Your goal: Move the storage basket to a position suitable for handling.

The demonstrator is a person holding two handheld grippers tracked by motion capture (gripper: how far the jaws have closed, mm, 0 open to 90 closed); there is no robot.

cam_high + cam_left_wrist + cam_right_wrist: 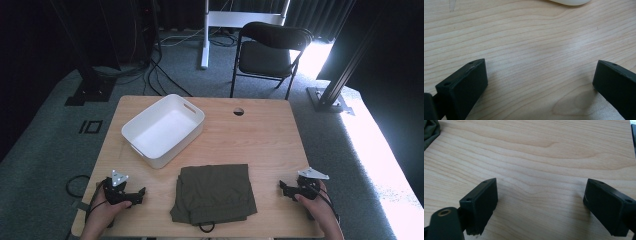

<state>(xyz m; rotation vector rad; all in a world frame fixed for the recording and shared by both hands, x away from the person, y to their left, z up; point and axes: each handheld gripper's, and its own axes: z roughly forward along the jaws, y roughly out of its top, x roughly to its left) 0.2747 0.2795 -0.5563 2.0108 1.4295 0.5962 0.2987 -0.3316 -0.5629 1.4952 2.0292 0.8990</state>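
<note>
Tools, left tool (141, 192) and right tool (283, 187), are sitting wide open and empty on the counter (260, 135) flanking folded olive cloth (214, 193), near white bin (162, 129); careless one-layer pinching is likely unfolding it.

One white bin (162, 129), one folded green cloth (214, 192), one chair (270, 52), two grippers.

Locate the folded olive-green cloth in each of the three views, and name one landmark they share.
High view: the folded olive-green cloth lies at the table's near edge, centre, between the two grippers.
Left gripper view: not in it.
Right gripper view: one corner of it sits at the top left.
Shared landmark: the light wooden tabletop; the white bin also peeks in at the left gripper view's top edge.
</note>
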